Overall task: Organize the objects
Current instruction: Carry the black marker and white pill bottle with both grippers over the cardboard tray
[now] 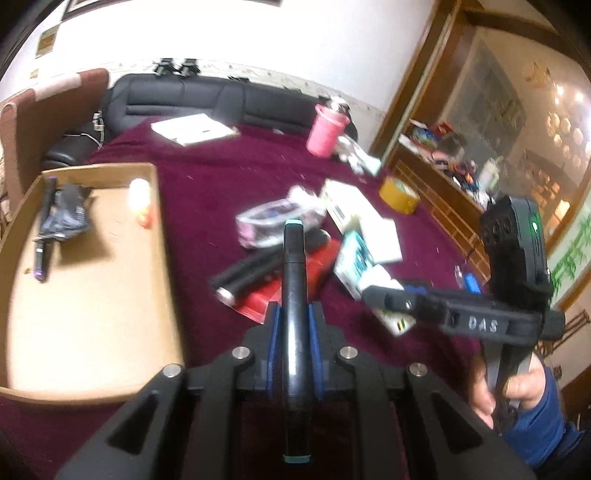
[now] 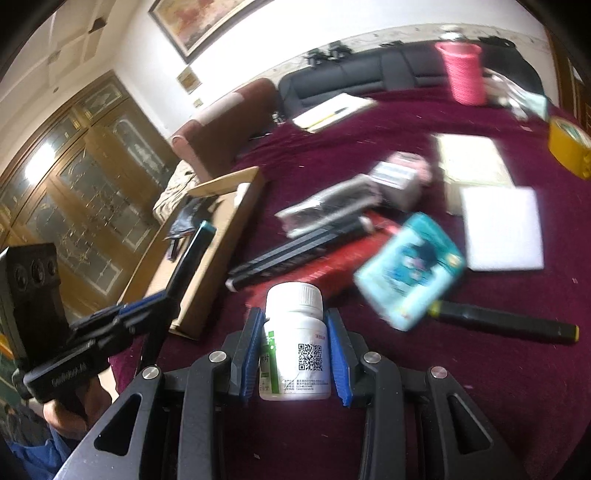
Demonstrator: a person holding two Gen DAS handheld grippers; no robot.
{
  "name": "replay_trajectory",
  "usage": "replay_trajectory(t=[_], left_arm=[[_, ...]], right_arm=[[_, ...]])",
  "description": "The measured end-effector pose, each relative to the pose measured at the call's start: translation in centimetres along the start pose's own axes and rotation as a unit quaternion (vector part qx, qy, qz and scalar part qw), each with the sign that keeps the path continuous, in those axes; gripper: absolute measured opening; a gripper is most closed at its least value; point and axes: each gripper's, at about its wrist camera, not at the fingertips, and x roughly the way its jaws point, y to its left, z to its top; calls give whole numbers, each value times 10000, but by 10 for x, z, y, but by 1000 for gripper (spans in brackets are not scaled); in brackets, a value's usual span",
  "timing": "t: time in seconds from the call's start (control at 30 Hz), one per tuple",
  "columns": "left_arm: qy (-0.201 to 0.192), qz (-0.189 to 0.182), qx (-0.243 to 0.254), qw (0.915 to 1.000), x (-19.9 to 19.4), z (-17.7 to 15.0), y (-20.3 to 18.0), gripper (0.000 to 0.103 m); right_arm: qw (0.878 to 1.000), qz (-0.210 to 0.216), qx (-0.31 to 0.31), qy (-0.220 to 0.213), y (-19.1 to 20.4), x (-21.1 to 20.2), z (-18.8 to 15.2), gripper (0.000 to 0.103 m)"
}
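A cardboard tray at left holds only a few items, while the left gripper is clamped on a black marker and the right gripper on a white pill bottle; most clutter remains on the maroon cloth, blurred beyond naming

We're in a home living room: a black leather sofa runs along the white wall, with a brown armchair beside it. A framed painting hangs above, and tall wooden cabinets with glass doors stand alongside. The counter wears a maroon cloth, cluttered with household odds and ends.
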Motion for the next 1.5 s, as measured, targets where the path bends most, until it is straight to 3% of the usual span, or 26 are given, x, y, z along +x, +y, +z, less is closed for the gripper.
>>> replay_trajectory(t=[0.23, 0.5, 0.7, 0.9, 1.27, 1.5], left_arm=[[-378, 298, -490, 9976, -30, 12, 52, 14], [-575, 833, -871, 9910, -58, 21, 120, 14], [-359, 1296, -929, 9866, -57, 31, 167, 14], [-115, 1635, -1018, 9812, -44, 42, 203, 14], [391, 1785, -1004, 9780, -10, 64, 231, 15], [506, 1790, -1105, 9763, 4, 69, 239, 14]], right_arm=[[9995, 131, -245, 173, 44, 24, 25, 38], [9973, 200, -541, 463, 102, 83, 61, 38], [9953, 63, -703, 667, 136, 139, 90, 38], [9936, -276, -636, 896, 145, 194, 116, 38], [9900, -558, -433, 1220, 138, 247, 142, 38], [9896, -637, -358, 1243, 139, 268, 149, 38]])
